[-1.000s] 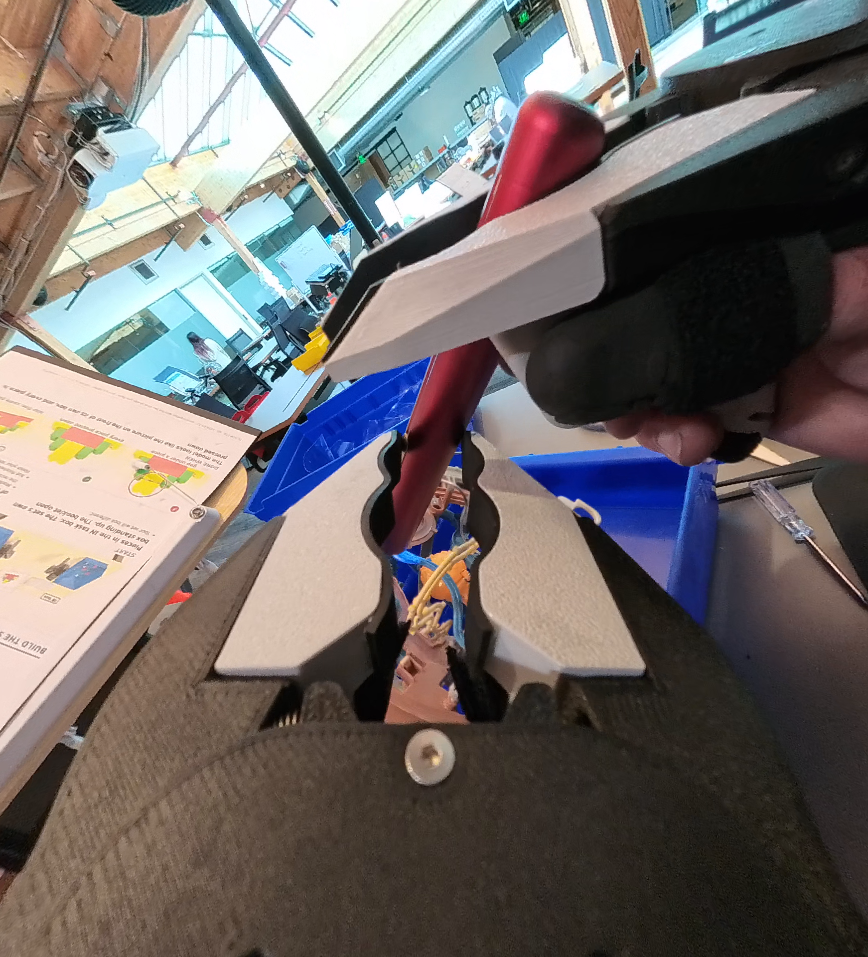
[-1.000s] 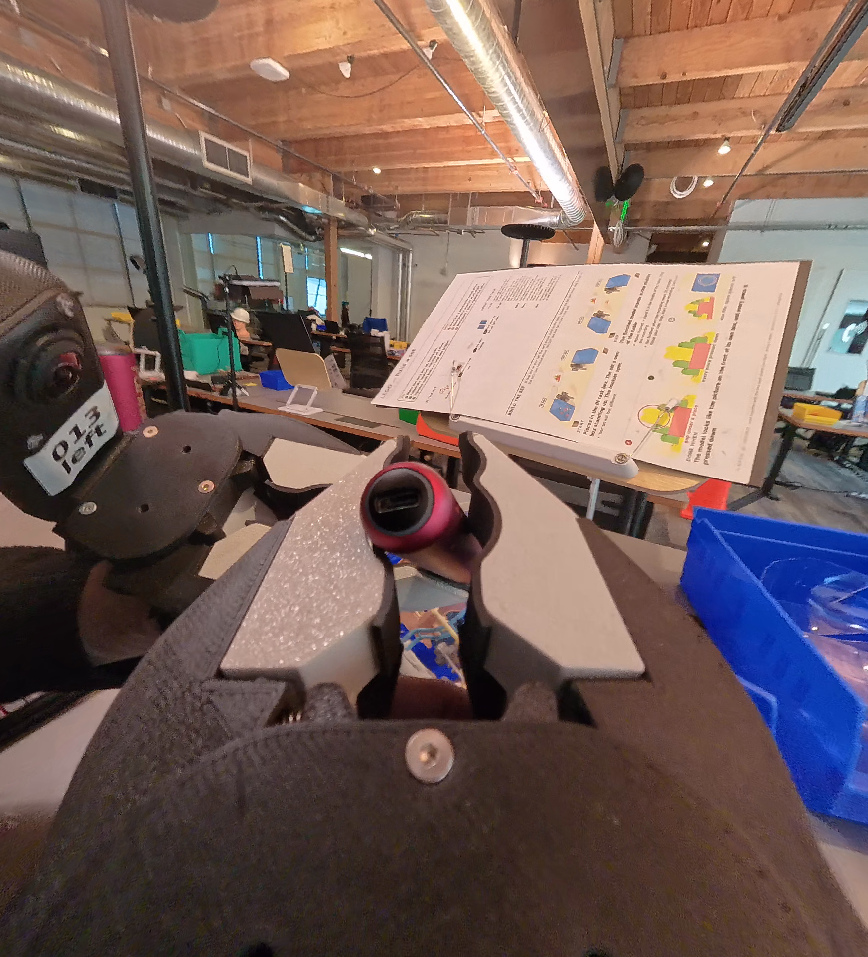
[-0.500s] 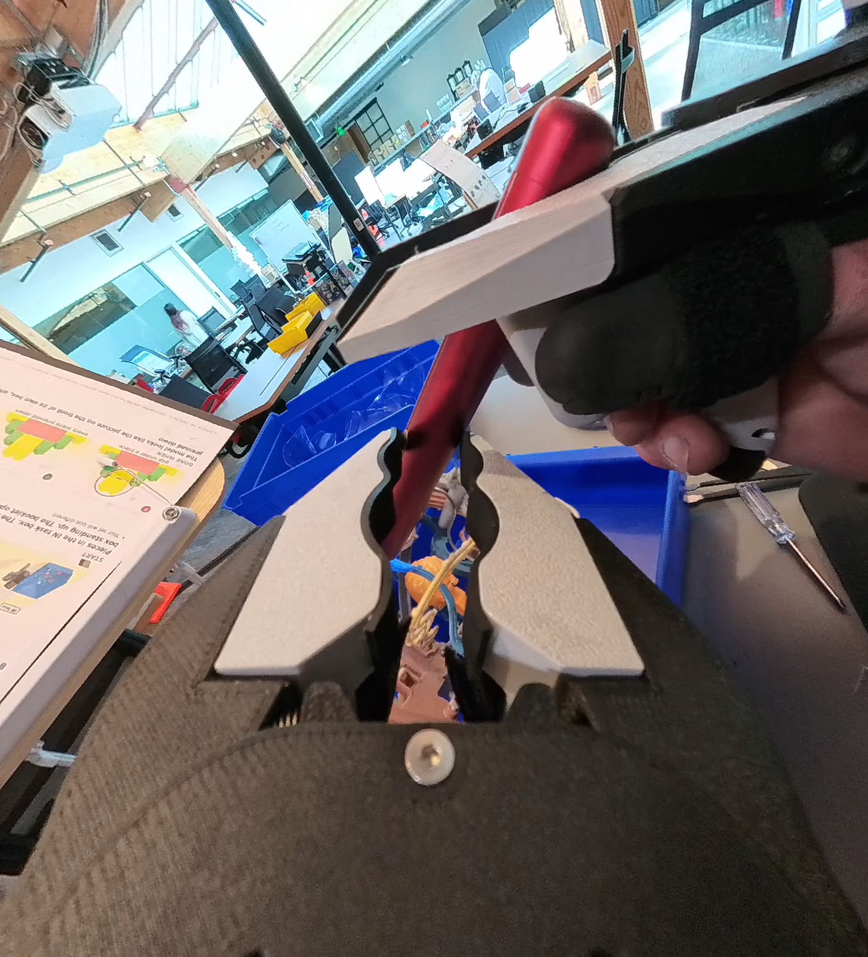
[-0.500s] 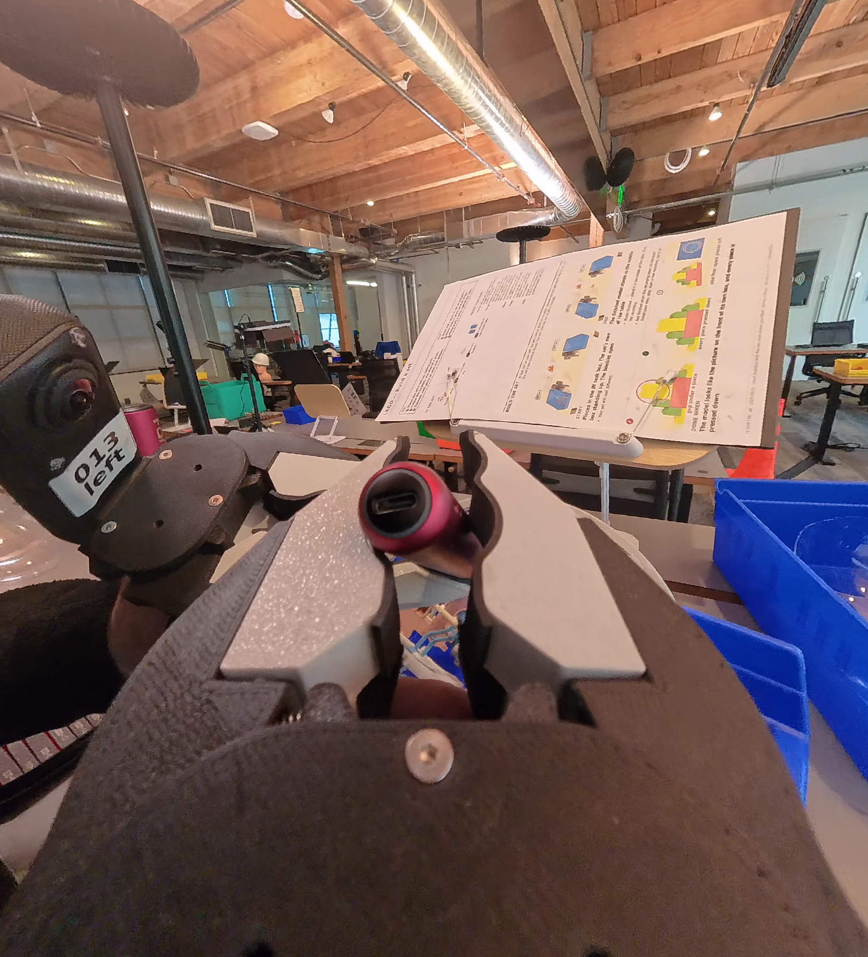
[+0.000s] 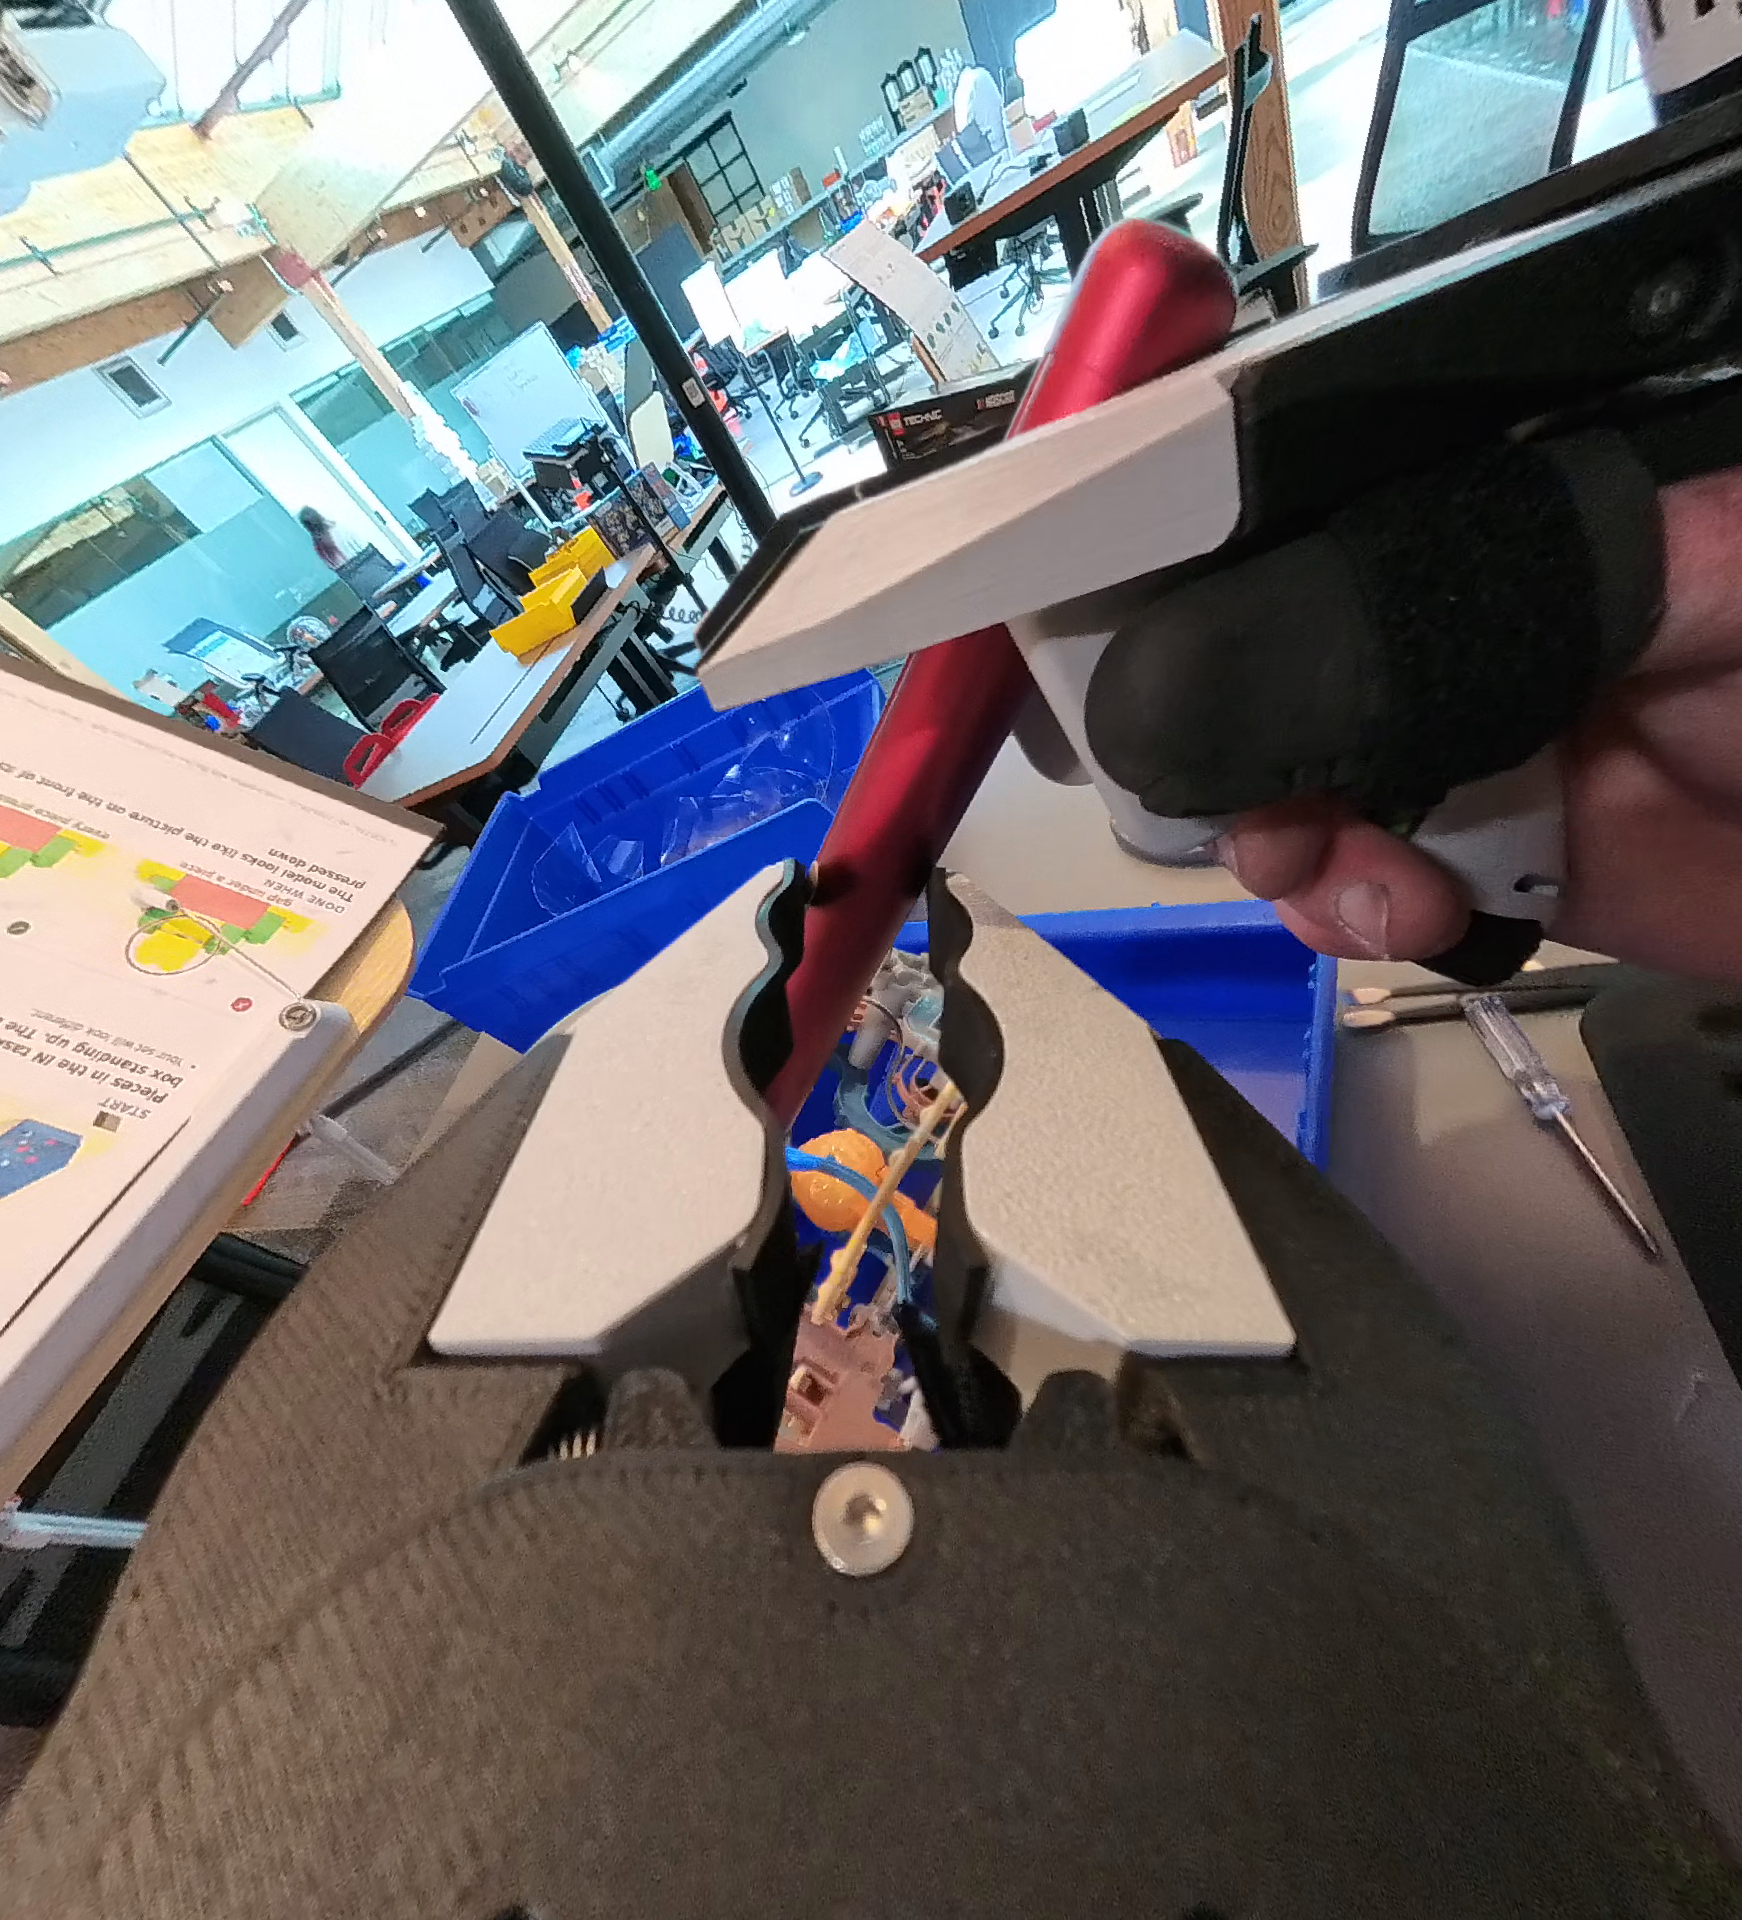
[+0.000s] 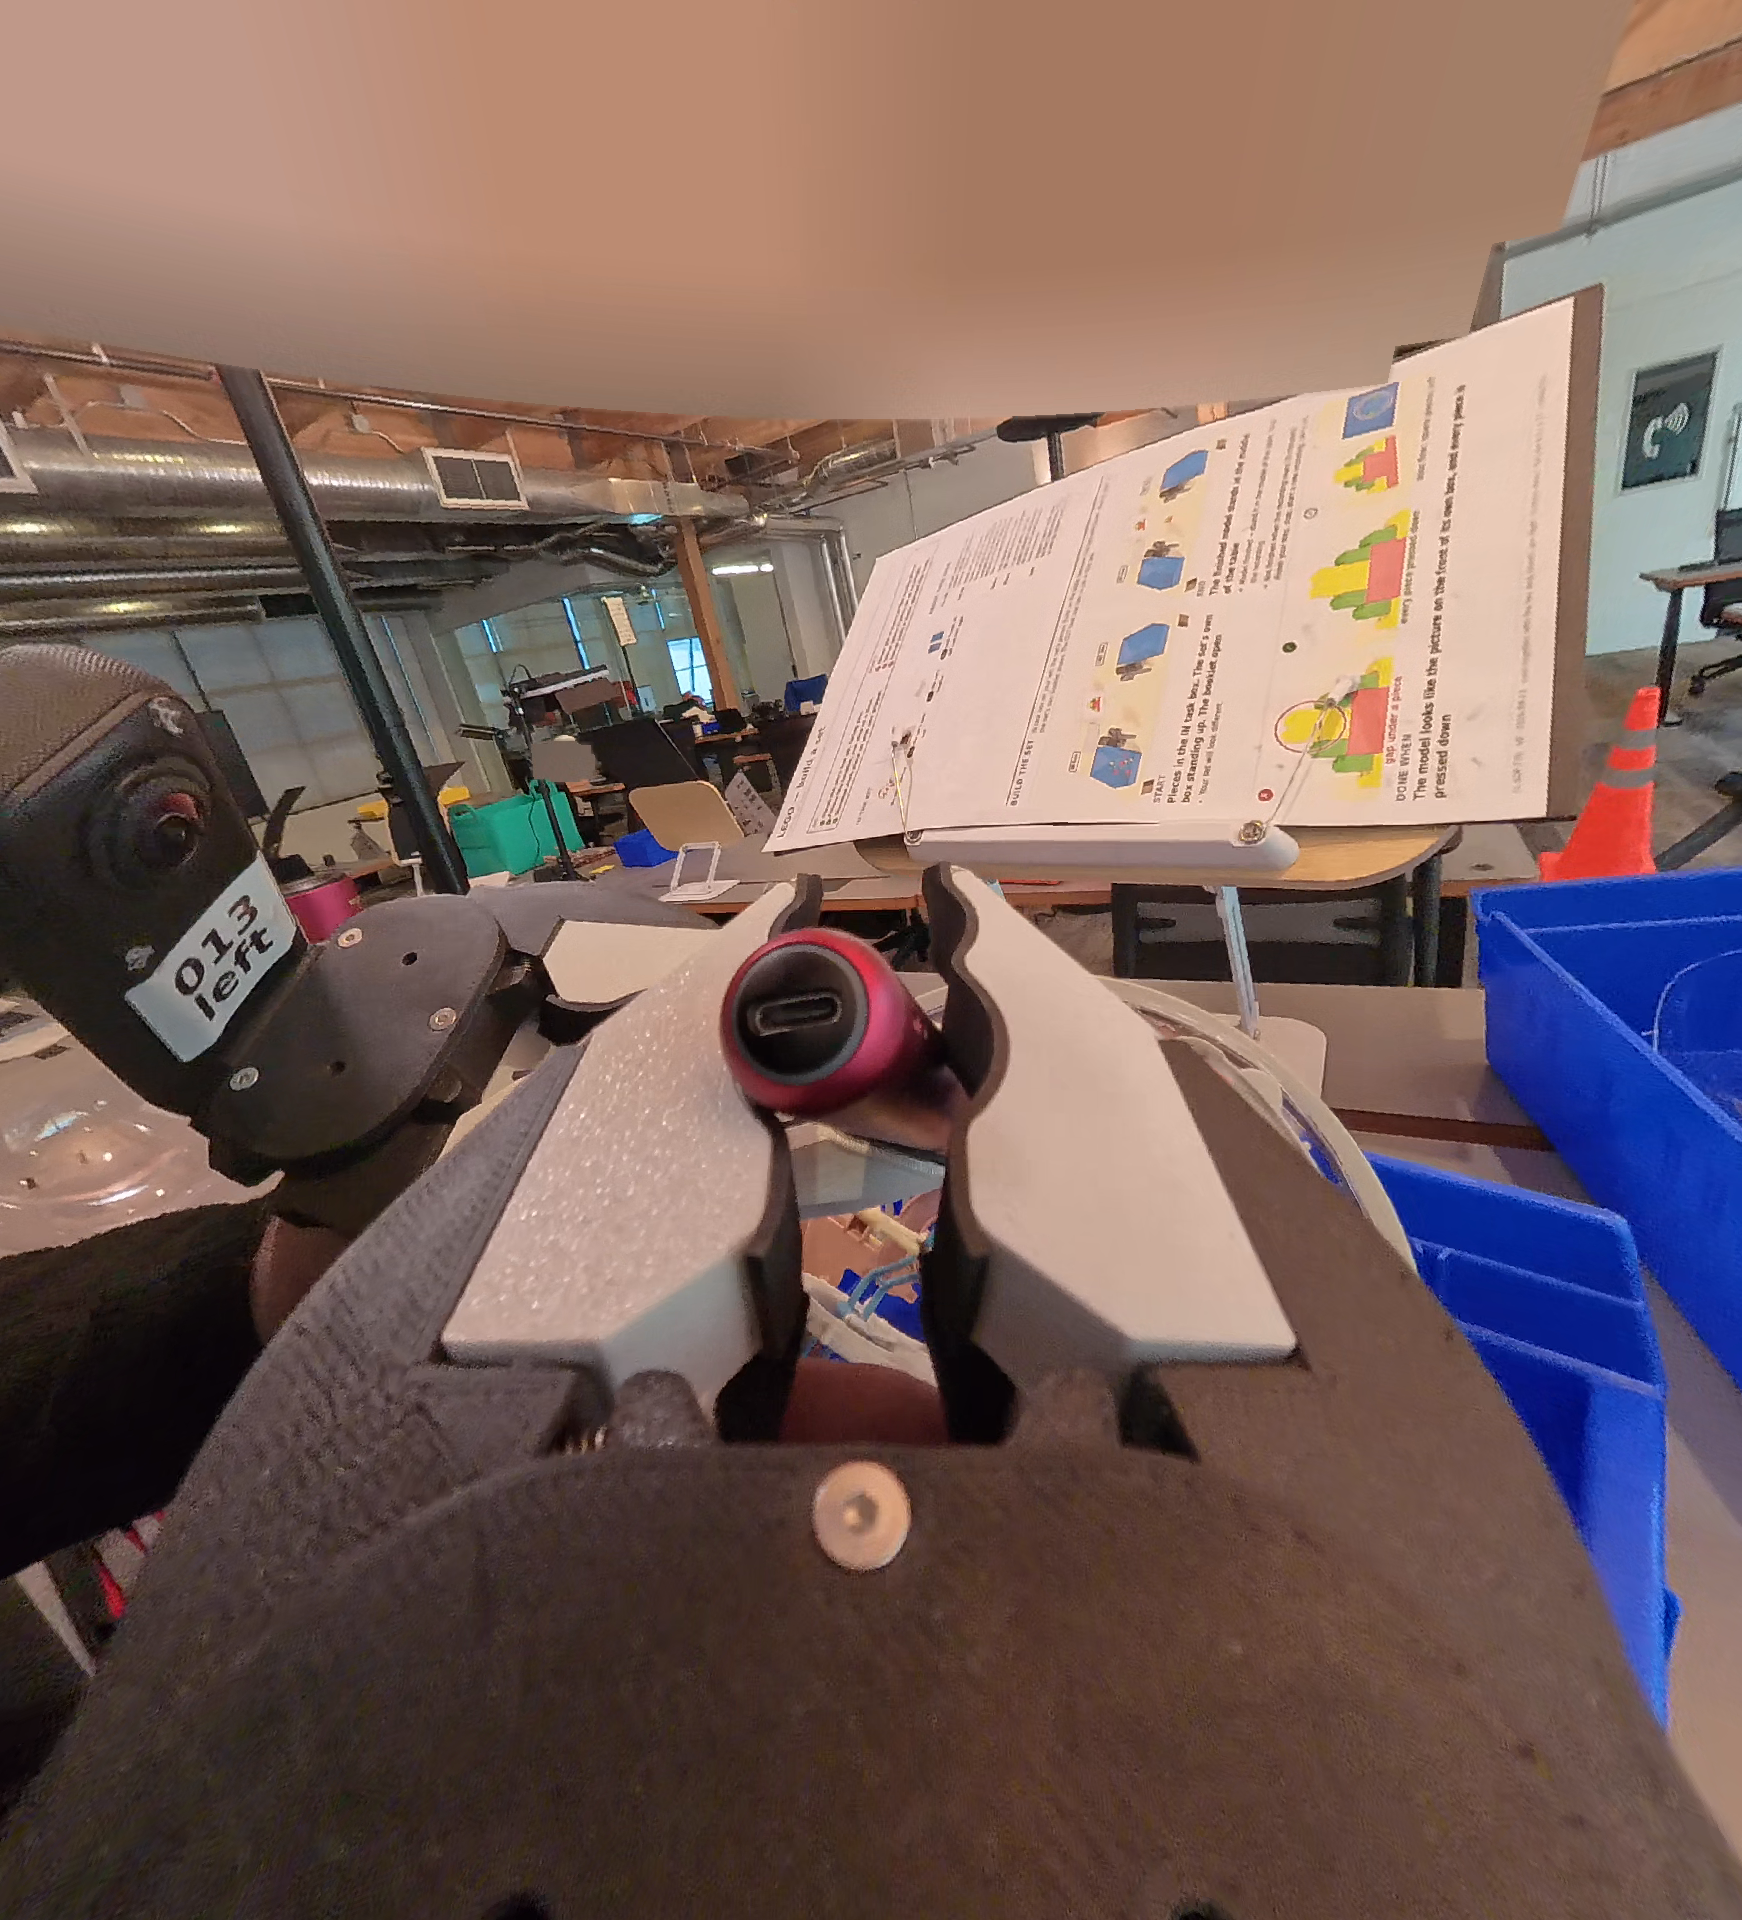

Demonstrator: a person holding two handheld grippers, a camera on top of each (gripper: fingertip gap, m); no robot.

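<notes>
My right gripper [image 6: 867,904] is shut on a red cylindrical tool [image 6: 815,1023], whose end with a port faces the camera. In the left wrist view the right gripper [image 5: 908,582] holds this tool [image 5: 950,707] slanted down, and its lower end passes between my left fingertips. My left gripper [image 5: 867,904] is shut on a small brick model [image 5: 856,1184] with orange parts, blue tubing and a peach base. The tool's tip is hidden behind my left fingers. In the right wrist view the left gripper [image 6: 576,966] reaches in from the left under the tool, with the model [image 6: 867,1247] below.
An instruction sheet on a stand [image 5: 119,935] [image 6: 1210,665] is close by. Blue bins [image 5: 638,862] [image 5: 1241,977] [image 6: 1625,1039] [image 6: 1532,1351] stand on the grey table [image 5: 1469,1299]. A thin screwdriver [image 5: 1532,1101] lies on it. An orange cone [image 6: 1615,800] is beyond. The left gripper's tips are roughly 5 centimetres from the right gripper's.
Both grippers keep their grip. Both views have tilted lower, so the bins and table show more and the sheet has shifted. The tool stays between my left fingertips.
</notes>
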